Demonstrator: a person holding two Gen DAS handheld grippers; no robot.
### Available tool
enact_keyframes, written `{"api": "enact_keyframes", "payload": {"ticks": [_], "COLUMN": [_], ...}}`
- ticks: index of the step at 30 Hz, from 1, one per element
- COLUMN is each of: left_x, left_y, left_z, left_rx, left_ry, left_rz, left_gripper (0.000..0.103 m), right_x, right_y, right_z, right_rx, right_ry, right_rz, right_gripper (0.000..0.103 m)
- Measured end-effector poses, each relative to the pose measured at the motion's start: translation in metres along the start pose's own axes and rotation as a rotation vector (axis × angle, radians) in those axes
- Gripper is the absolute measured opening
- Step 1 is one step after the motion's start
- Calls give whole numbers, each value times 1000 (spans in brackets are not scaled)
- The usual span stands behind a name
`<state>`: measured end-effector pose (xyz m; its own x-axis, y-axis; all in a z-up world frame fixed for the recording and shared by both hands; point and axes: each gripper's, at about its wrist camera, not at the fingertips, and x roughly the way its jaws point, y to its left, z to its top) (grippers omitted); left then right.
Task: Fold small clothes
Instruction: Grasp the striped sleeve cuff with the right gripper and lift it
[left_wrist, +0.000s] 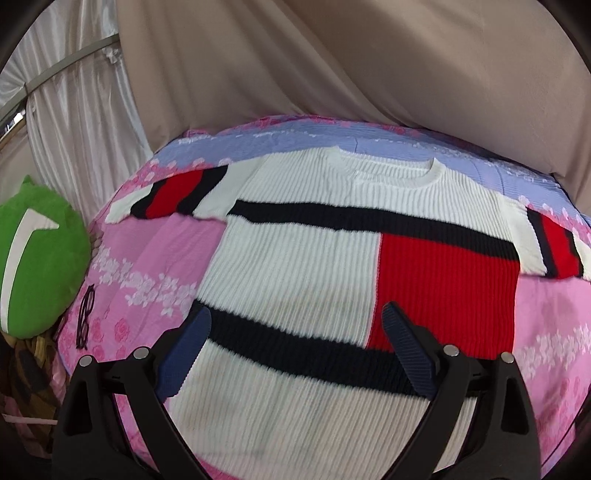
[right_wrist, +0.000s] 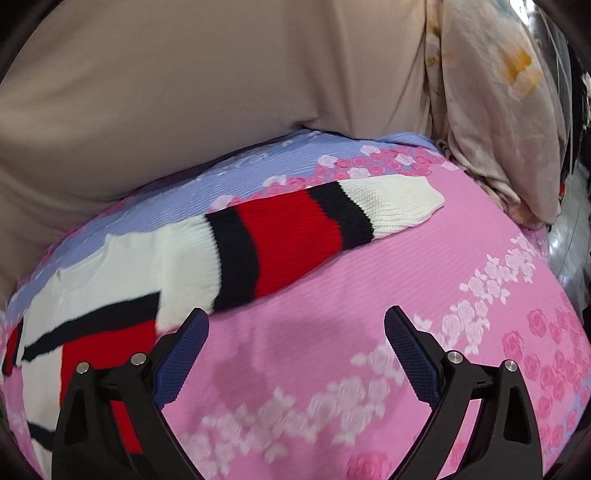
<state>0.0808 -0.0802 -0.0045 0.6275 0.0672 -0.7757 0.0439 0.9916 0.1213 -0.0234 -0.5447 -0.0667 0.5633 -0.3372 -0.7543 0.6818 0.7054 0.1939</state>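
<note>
A white ribbed sweater (left_wrist: 303, 266) with black bands and a red block lies flat and face up on the pink floral bedspread (left_wrist: 147, 266), both sleeves spread out sideways. My left gripper (left_wrist: 295, 325) hangs open above the sweater's lower body, nothing between its blue pads. In the right wrist view the sweater's right sleeve (right_wrist: 295, 229), striped white, black and red, stretches toward the upper right. My right gripper (right_wrist: 295, 328) is open over bare bedspread (right_wrist: 332, 350) just below that sleeve, its left fingertip (right_wrist: 192, 332) near the sleeve's underside.
A green plush cushion (left_wrist: 37, 258) sits off the bed's left edge, with black glasses (left_wrist: 85, 317) lying on the spread beside it. Beige drapery (left_wrist: 332, 66) backs the bed. A pale bundled cloth (right_wrist: 495, 129) rests at the far right corner.
</note>
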Motion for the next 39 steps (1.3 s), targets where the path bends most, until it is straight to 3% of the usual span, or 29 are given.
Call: {"api": "enact_keyframes", "payload": {"ticks": [4,9,10,11,12,16,18,21,24,25,26,28,30,35,39], "left_x": [18,30,32,34,35,38,40,42,45,47,48,52,58,78,82], "left_y": [-22,-51,-58,-63,-68,-84,-85,-76,-58,-50,-42,-26,-10,10,6], "left_z": [14,25,26,28,29,33,36,38,36,35,34,31,31,35,39], "left_rx": [-30,-10,-4,2,7,48,60,49,24,14,5,-11,-23,-61,-64], "left_ry": [15,12,15,18,21,19,17,19,31,39,48,61,76,121,99], "left_rz": [-3,0,-6,-15,-19,-17,-12,-8,7,11,13,15,-5,-102,-111], "left_gripper": [91,91,91,91,91,92,92,92,92,92,92,92,93,94,94], "right_x": [71,114,117,120,119,72,39,-17,-38,-41,-43,-47,-48,-28,-8], "right_y": [-44,-63,-62,-60,-58,-9,36,142,236,255,270,278,261,219,262], "right_z": [31,39,42,45,48,68,79,75,38,24,10,-10,-23,-55,-58], "right_rx": [179,290,286,280,277,153,58,-159,-353,-400,-448,-487,-439,-371,-471], "right_ry": [52,78,70,82,82,-38,-85,-110,-41,-42,-57,-76,-63,53,104], "right_rz": [85,135,138,149,150,244,347,579,756,765,740,676,637,446,431], "right_gripper": [74,52,42,18,14,13,13,14,36,48,50,50,53,58,58]}}
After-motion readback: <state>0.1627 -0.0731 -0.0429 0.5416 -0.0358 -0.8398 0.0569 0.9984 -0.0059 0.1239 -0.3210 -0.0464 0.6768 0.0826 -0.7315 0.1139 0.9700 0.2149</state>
